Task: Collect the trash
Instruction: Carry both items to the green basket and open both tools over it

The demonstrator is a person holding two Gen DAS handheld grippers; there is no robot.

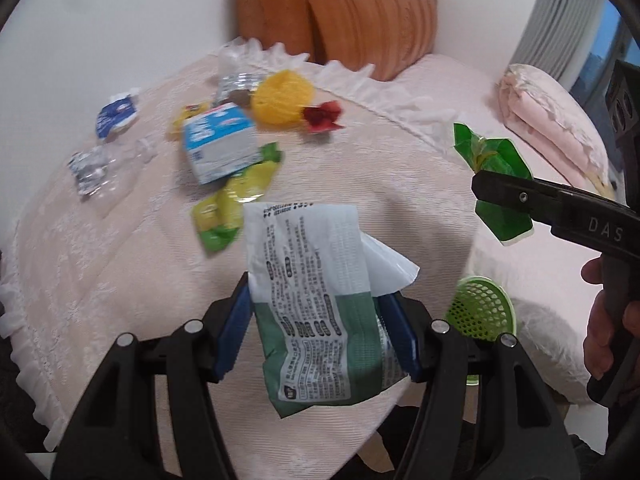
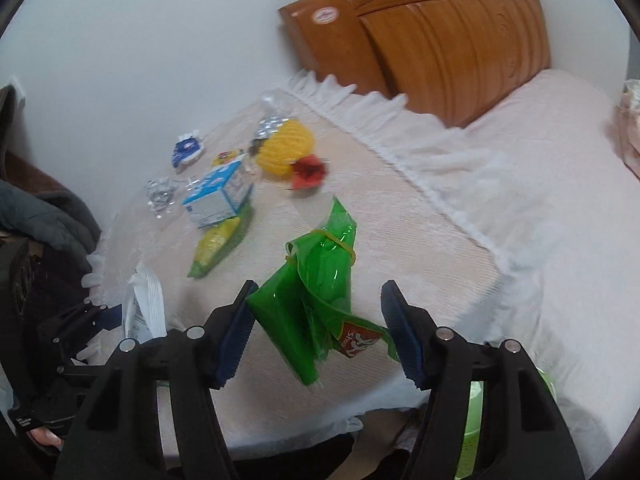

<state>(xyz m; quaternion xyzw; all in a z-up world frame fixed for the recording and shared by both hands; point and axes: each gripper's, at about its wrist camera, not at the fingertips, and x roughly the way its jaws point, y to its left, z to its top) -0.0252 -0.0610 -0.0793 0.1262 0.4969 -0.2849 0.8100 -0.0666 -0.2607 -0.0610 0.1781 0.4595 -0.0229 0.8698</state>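
Observation:
My left gripper (image 1: 316,320) is shut on a white and green tissue pack (image 1: 316,304), held above the bed's near edge. My right gripper (image 2: 320,328) stands wide, with a green snack bag (image 2: 320,300) tied by a rubber band between its pads; the bag touches the left pad, and the right pad looks apart from it. The same bag shows in the left wrist view (image 1: 500,184) beside the right gripper's finger. A green mesh basket (image 1: 480,312) stands below the bed edge.
On the pink bedspread (image 2: 400,240) lie a blue-white carton (image 2: 220,196), a yellow-green packet (image 2: 218,246), a yellow mesh item (image 2: 284,148), red paper (image 2: 308,172), crushed clear bottles (image 1: 100,168) and a blue wrapper (image 2: 186,152). A wooden headboard (image 2: 440,32) stands behind, a folded pink blanket (image 1: 552,124) right.

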